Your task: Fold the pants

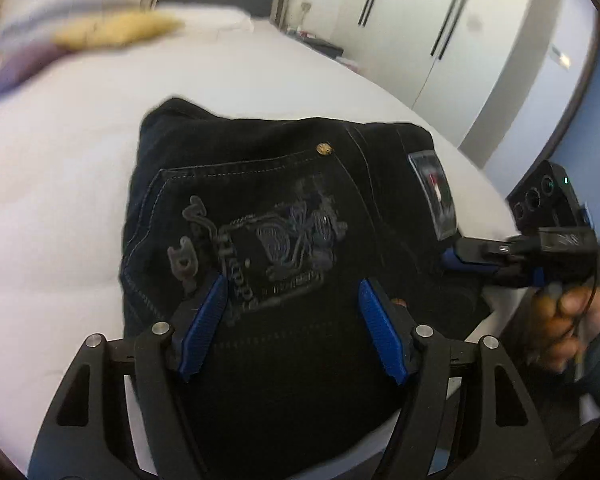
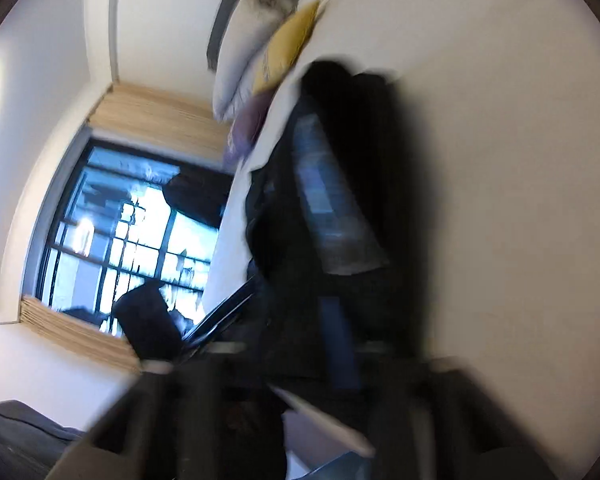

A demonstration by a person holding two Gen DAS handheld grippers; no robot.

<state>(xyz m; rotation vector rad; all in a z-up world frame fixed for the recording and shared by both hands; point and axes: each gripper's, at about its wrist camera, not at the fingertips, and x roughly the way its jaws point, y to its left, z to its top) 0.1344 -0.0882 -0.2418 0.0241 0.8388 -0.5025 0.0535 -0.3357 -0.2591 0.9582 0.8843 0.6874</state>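
A white bed (image 1: 60, 184) fills most of the left wrist view, with a yellow pillow (image 1: 116, 30) and a white and purple pillow (image 1: 32, 28) at its far left end. Far right stands a white wardrobe (image 1: 420, 20) with dark vertical handles. The blurred right wrist view shows a window (image 2: 124, 236) with a wooden frame, set in a pale wall (image 2: 40, 80) beyond the bed's edge.
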